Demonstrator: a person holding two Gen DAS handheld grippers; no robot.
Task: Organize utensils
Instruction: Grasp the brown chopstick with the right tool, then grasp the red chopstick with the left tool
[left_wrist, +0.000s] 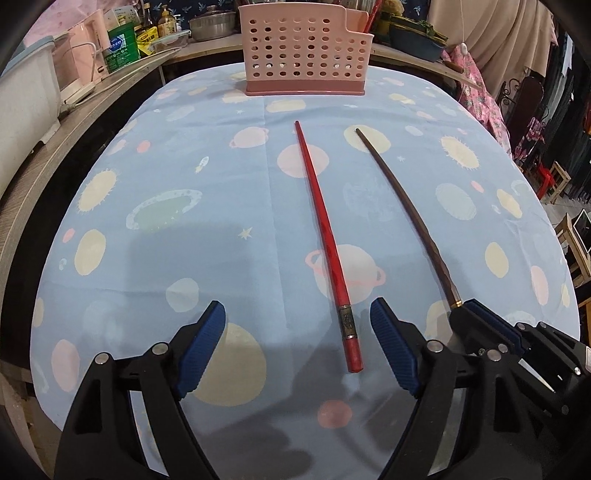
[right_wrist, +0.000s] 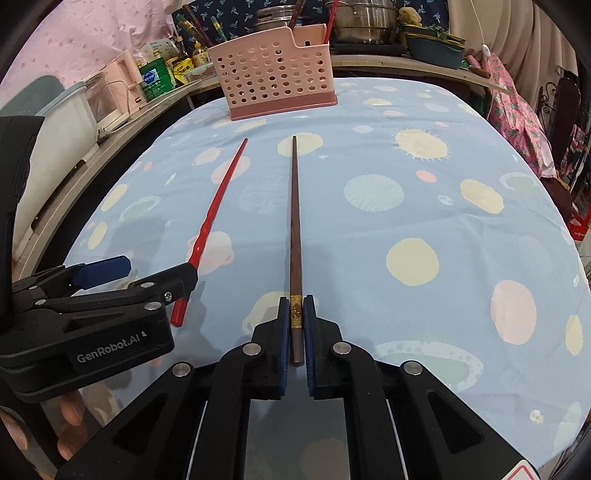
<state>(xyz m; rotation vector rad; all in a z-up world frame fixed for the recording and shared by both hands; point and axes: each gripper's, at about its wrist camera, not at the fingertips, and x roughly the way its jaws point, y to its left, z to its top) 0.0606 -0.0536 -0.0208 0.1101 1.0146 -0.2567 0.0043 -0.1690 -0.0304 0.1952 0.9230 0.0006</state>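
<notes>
A red chopstick (left_wrist: 325, 236) lies on the blue planet-print tablecloth (left_wrist: 184, 184), its thick end between the spread fingers of my open left gripper (left_wrist: 297, 314). It also shows in the right wrist view (right_wrist: 216, 210). A brown chopstick (right_wrist: 295, 229) with a gold band lies to its right; my right gripper (right_wrist: 295, 306) is shut on its thick end. The brown chopstick also shows in the left wrist view (left_wrist: 402, 206). A pink perforated utensil basket (left_wrist: 304, 51) stands at the far edge, with chopsticks sticking up from its right compartment (right_wrist: 328, 26).
A counter runs behind and to the left with a white appliance (left_wrist: 26, 92), a green tin (left_wrist: 120, 46), bottles and steel pots (right_wrist: 364, 18). Floral cloth (right_wrist: 517, 107) and wooden stools (left_wrist: 554, 181) are to the right of the table.
</notes>
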